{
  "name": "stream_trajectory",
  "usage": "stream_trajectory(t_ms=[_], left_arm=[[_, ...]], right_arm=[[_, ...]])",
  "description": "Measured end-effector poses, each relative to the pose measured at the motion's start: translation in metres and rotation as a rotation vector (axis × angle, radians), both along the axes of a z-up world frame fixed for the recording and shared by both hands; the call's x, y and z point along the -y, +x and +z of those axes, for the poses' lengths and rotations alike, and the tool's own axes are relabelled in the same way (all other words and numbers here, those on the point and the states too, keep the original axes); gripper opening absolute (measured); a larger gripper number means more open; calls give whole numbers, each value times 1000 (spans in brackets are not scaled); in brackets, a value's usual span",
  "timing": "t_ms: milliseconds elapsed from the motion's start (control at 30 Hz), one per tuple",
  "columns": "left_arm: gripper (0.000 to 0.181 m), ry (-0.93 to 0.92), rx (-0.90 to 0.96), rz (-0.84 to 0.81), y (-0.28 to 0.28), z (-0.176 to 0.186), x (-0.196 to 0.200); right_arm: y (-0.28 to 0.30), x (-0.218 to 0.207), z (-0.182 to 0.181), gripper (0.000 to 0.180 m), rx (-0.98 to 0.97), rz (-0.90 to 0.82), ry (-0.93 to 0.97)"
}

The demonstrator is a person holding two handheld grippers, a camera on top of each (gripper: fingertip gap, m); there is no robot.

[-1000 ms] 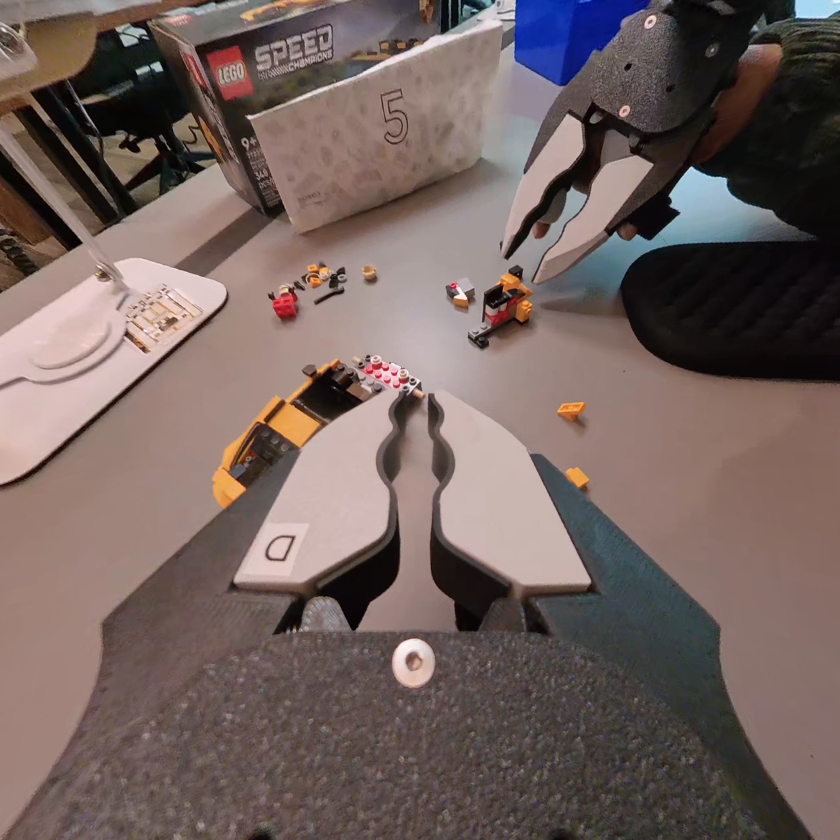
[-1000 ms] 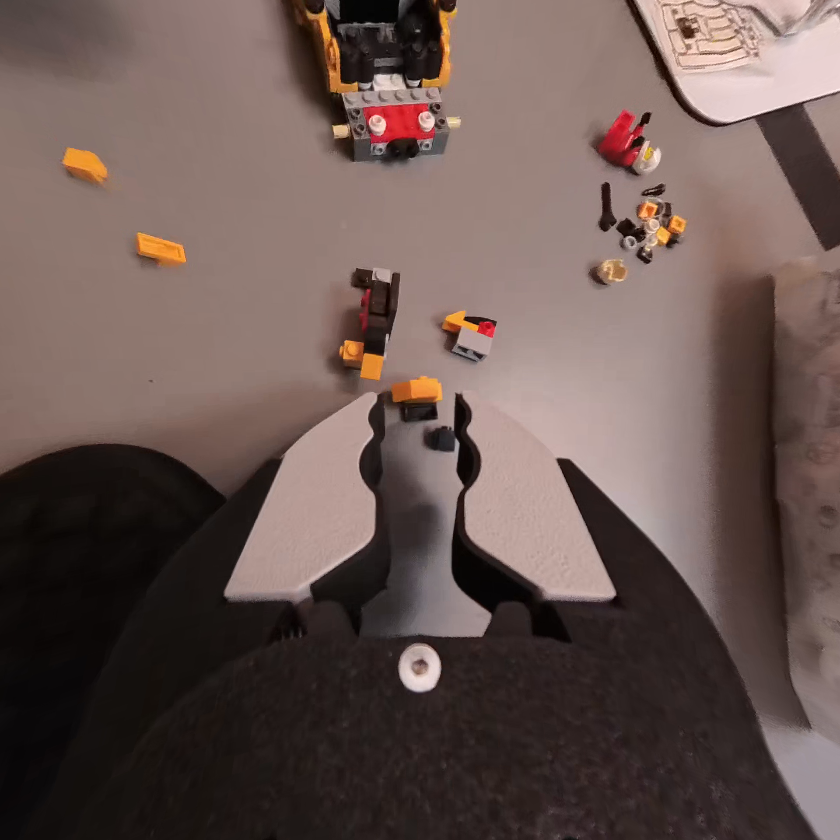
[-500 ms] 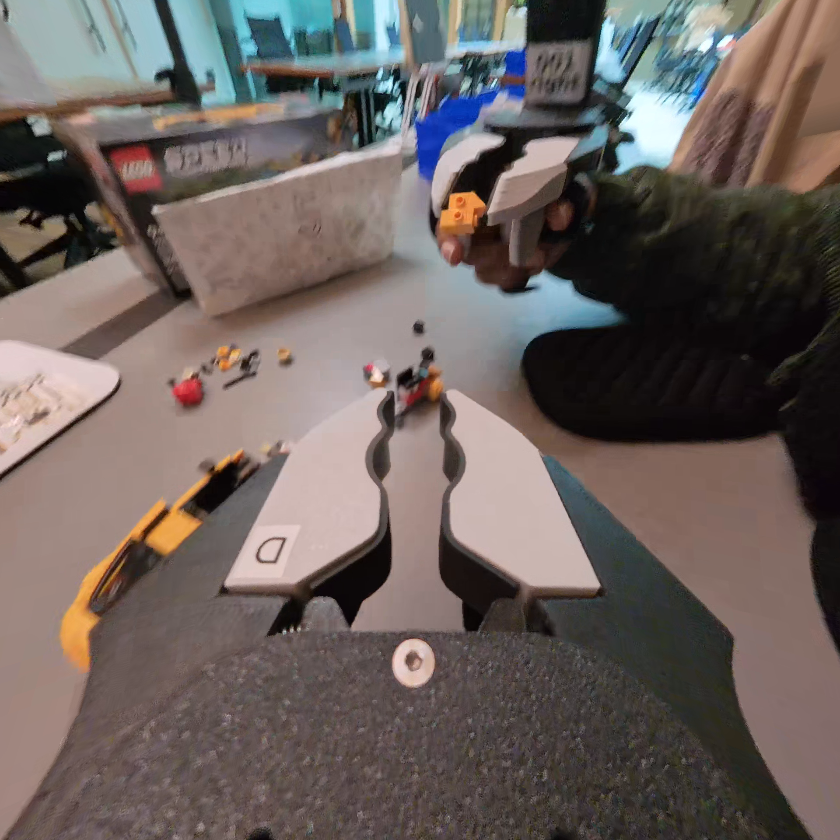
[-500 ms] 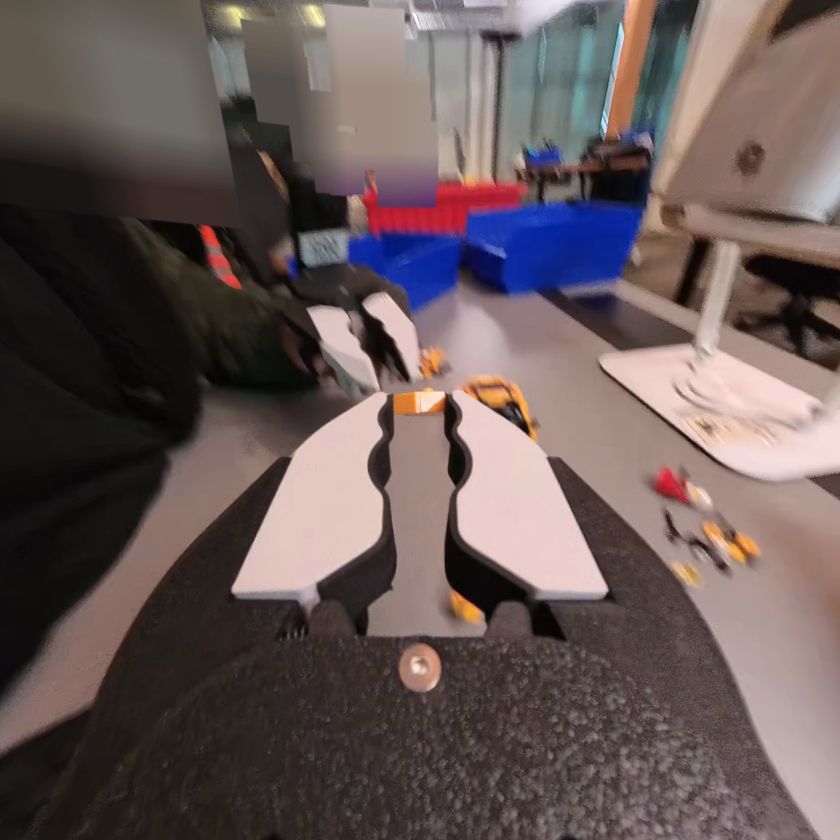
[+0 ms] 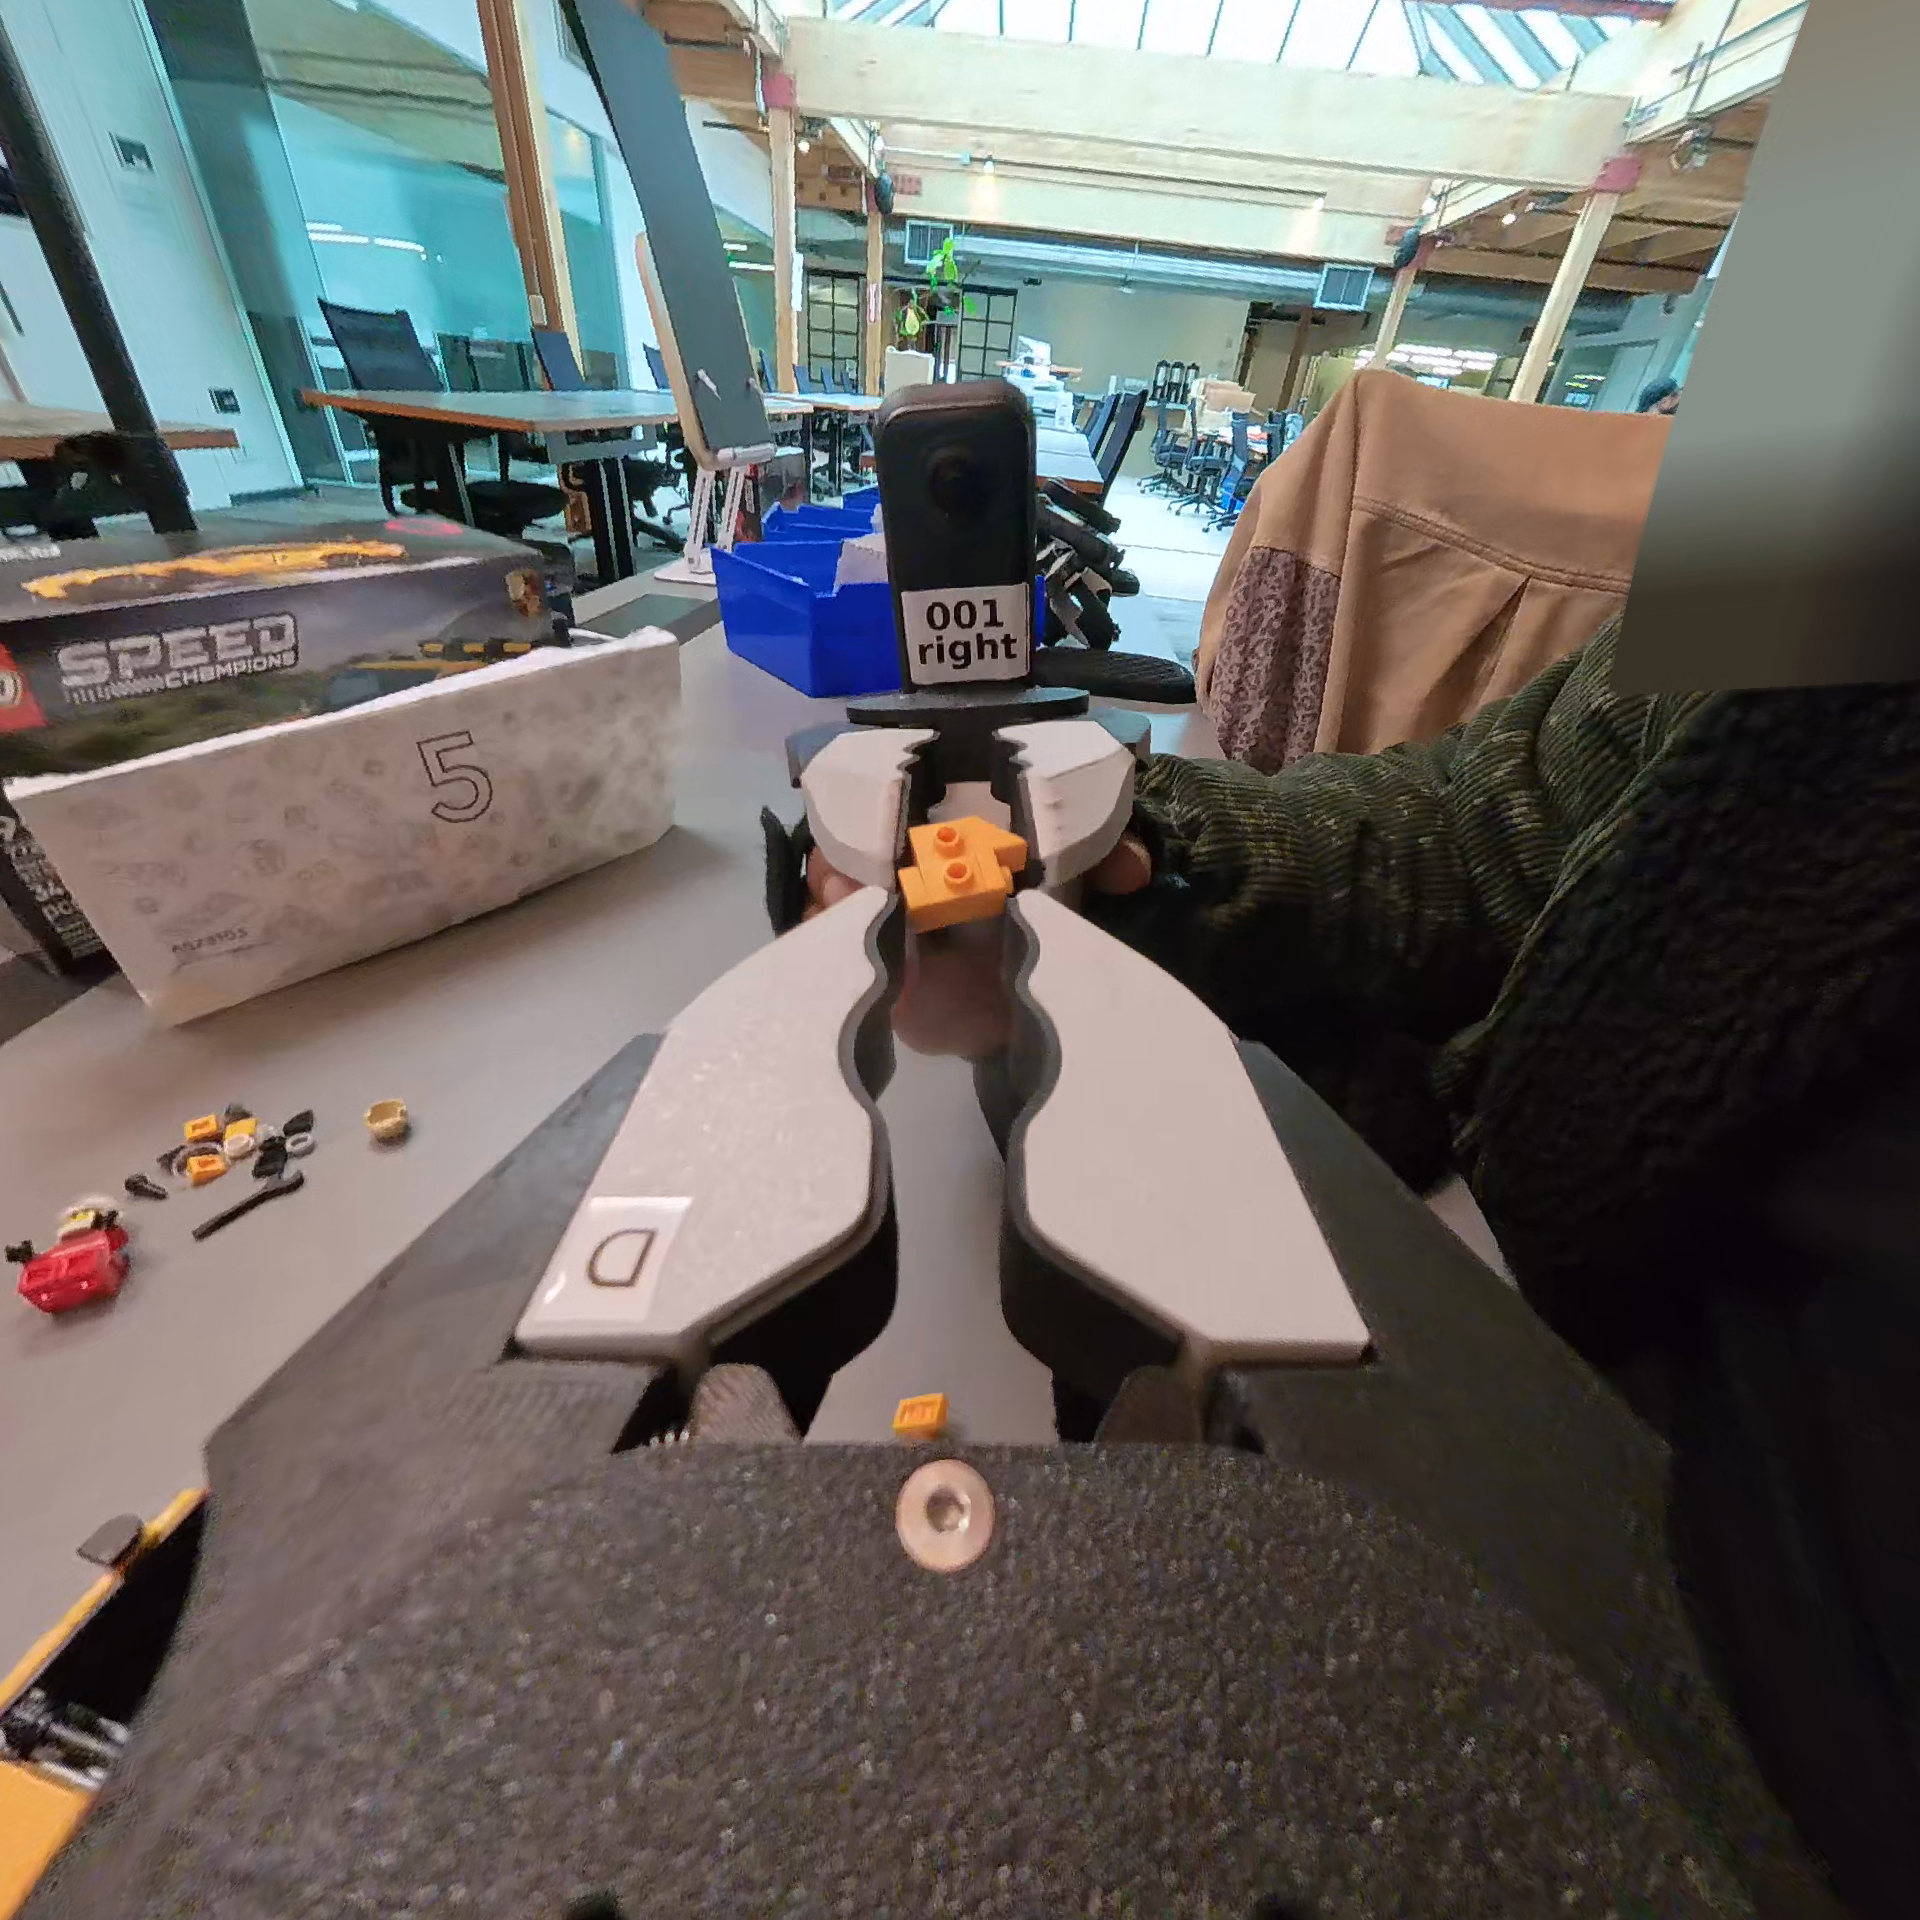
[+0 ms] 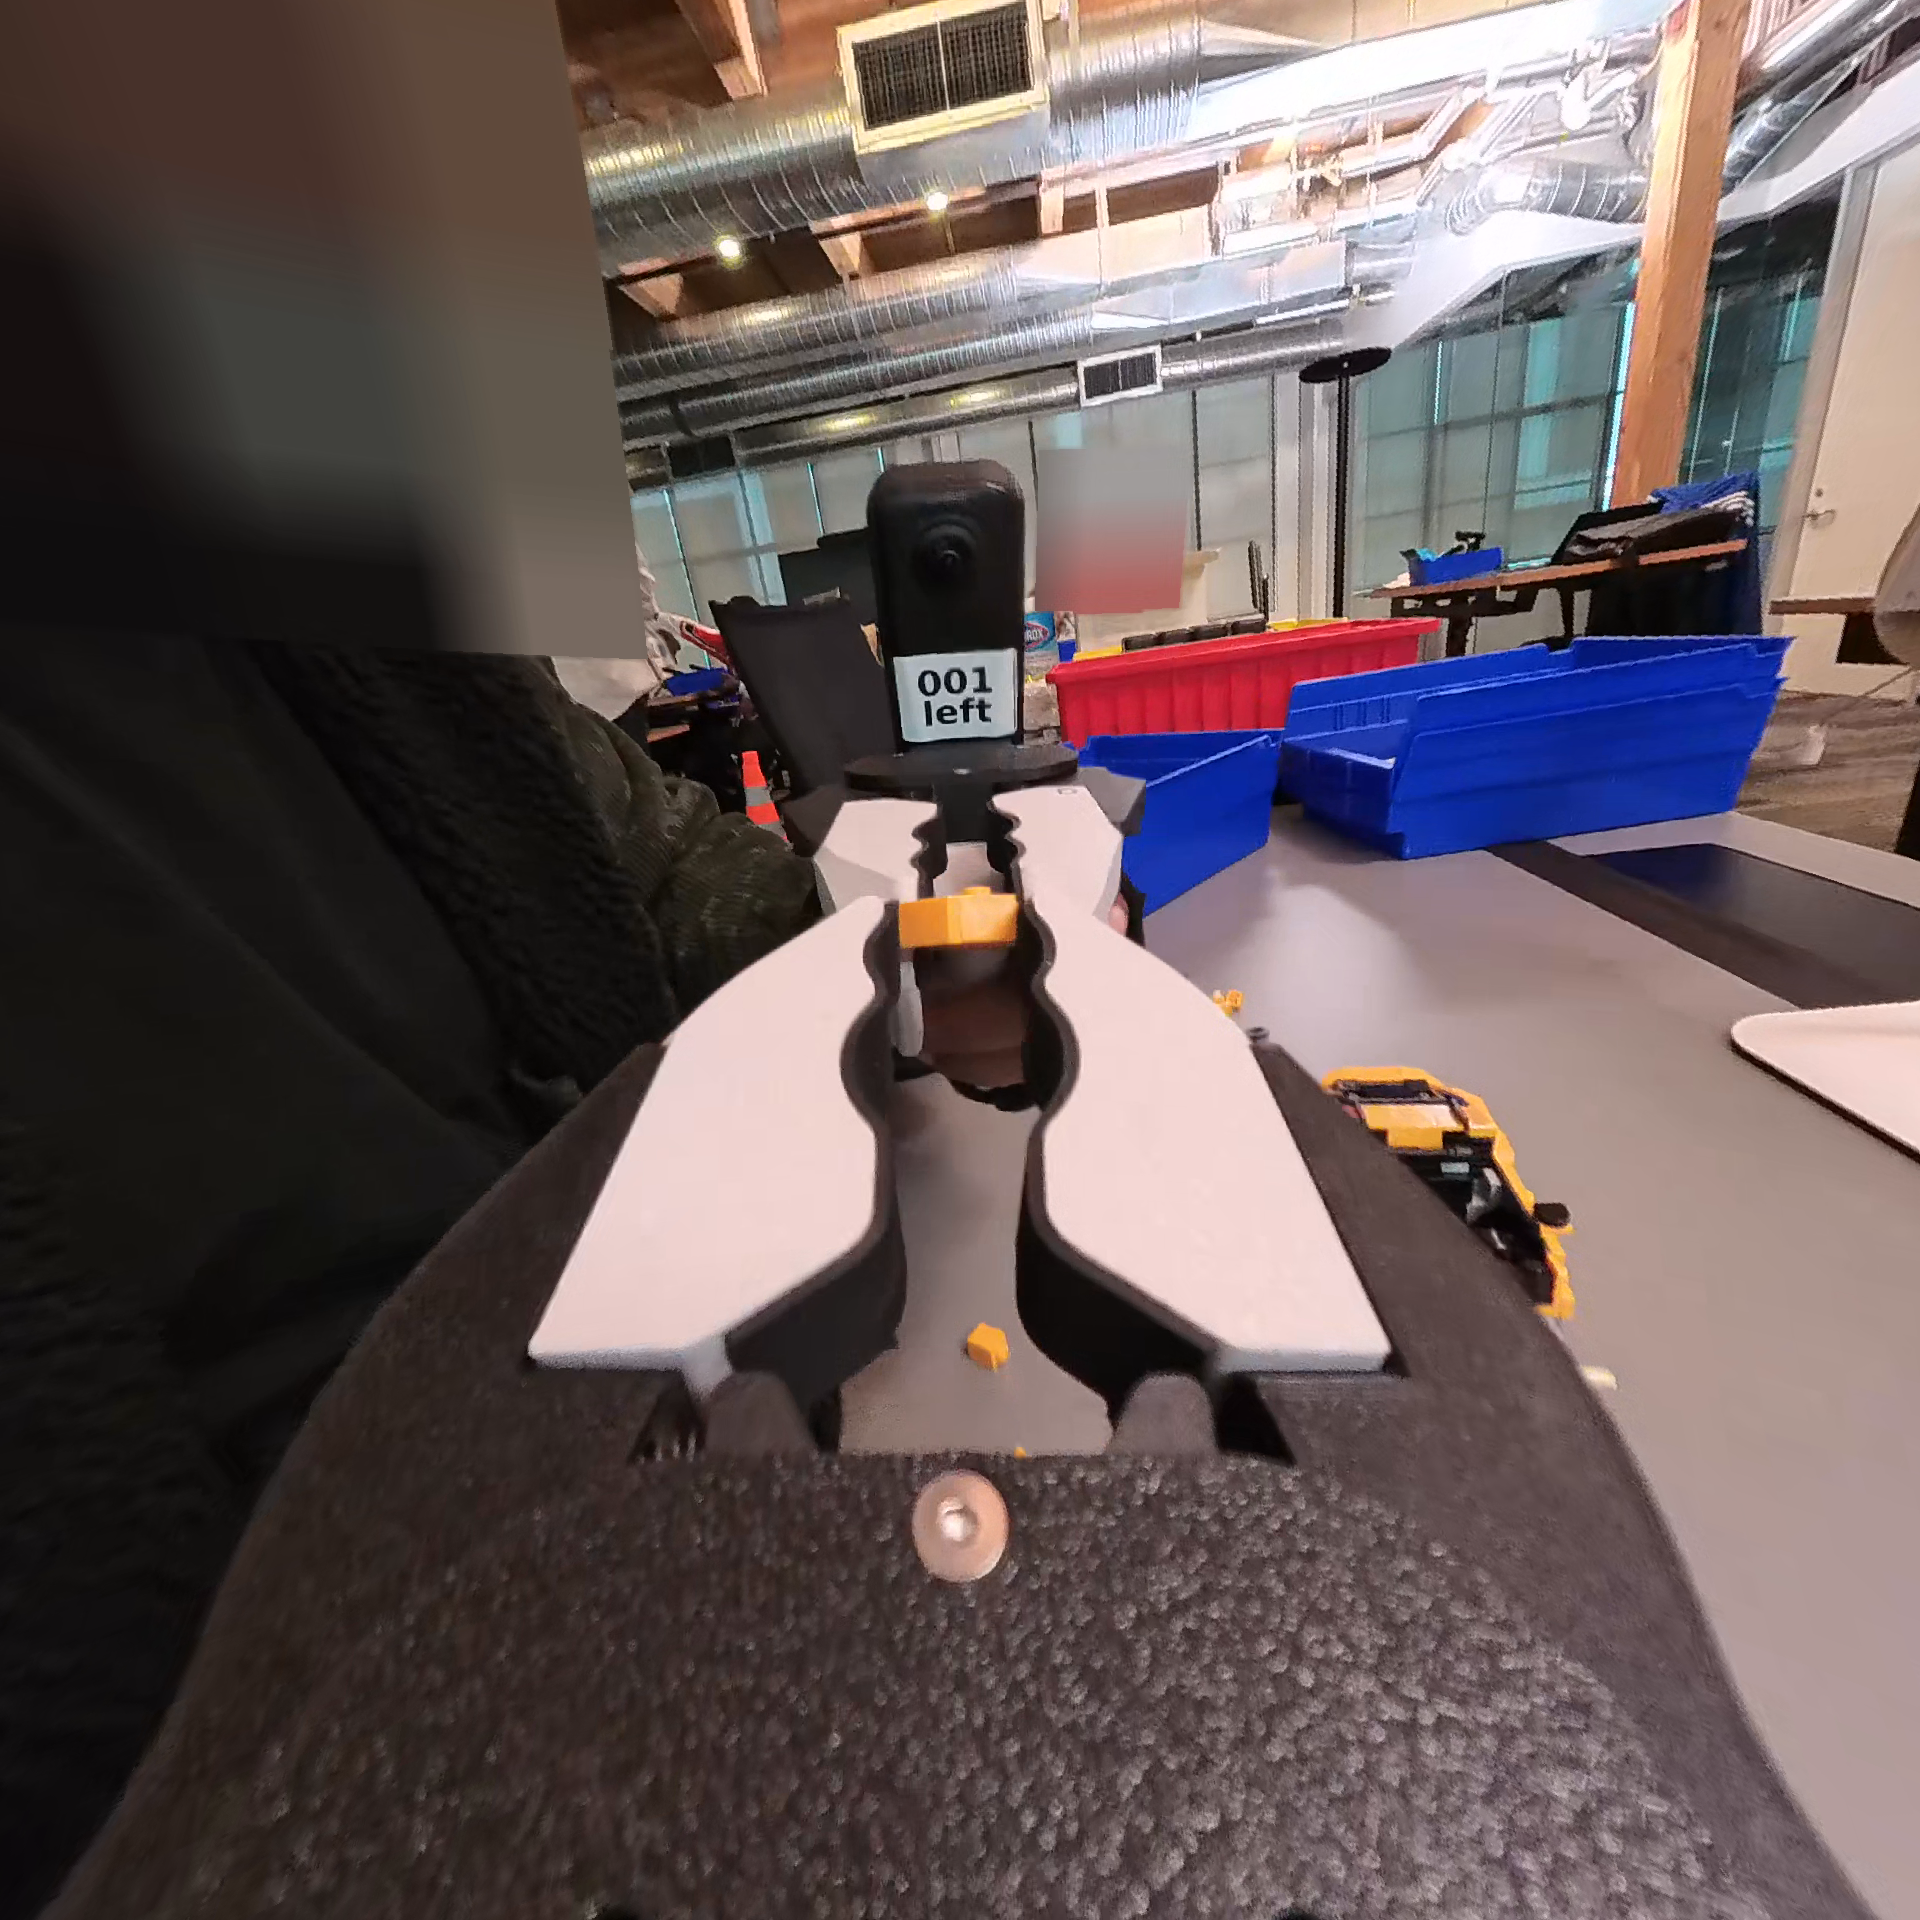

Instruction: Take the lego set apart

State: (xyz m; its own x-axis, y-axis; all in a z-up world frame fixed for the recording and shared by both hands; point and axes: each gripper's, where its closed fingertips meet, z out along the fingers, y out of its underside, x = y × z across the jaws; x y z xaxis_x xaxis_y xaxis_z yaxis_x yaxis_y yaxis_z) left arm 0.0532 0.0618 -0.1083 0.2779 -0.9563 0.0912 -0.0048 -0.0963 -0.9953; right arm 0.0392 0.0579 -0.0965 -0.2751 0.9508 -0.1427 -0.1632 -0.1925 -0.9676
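My right gripper [image 6: 956,920] is shut on a small orange lego piece [image 6: 956,923] and holds it above the grey table [image 6: 1558,1039]. In the left wrist view the right gripper [image 5: 961,821] faces me with the orange piece [image 5: 956,873] in its tips. My left gripper [image 5: 951,914] is open, its tips on either side of the near end of that piece; I cannot tell if they touch it. The left gripper [image 6: 961,862] shows just behind the piece in the right wrist view. The yellow lego car body [image 6: 1455,1174] lies on the table, also at the lower left edge [image 5: 62,1662].
Loose small parts [image 5: 229,1143] and a red piece [image 5: 73,1262] lie at the left. A small orange piece [image 5: 920,1415] lies under the grippers. A white bag [image 5: 343,821] leans on the set's box [image 5: 239,623]. Blue bins [image 6: 1507,748] and a white base [image 6: 1849,1070] stand farther off. The grippers are tip to tip, or close to it.
The right gripper took the orange piece off the table and lifted it. Both grippers rose and turned to face each other, and the left gripper's tips came up to the piece.
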Motion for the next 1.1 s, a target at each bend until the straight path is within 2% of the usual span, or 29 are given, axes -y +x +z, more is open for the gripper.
stream_trajectory(t_ms=[333, 667, 867, 967, 1100], left_arm=[[16, -51, -99, 22, -8, -23, -4], [16, 15, -160, 39, -16, -35, -6], [16, 179, -320, 116, -25, -46, -15], [16, 196, -374, 133, -27, -54, -18], [17, 87, -623, 141, -38, -102, -27]], right_arm=[[-6, -5, -23, 21, 113, -32, 42], [-9, -6, -37, 23, 196, -33, 35], [-9, -19, -42, 28, 272, -33, -129], [-13, -24, -48, 28, 315, -67, -134], [-14, -42, -64, 26, 408, -223, -41]])
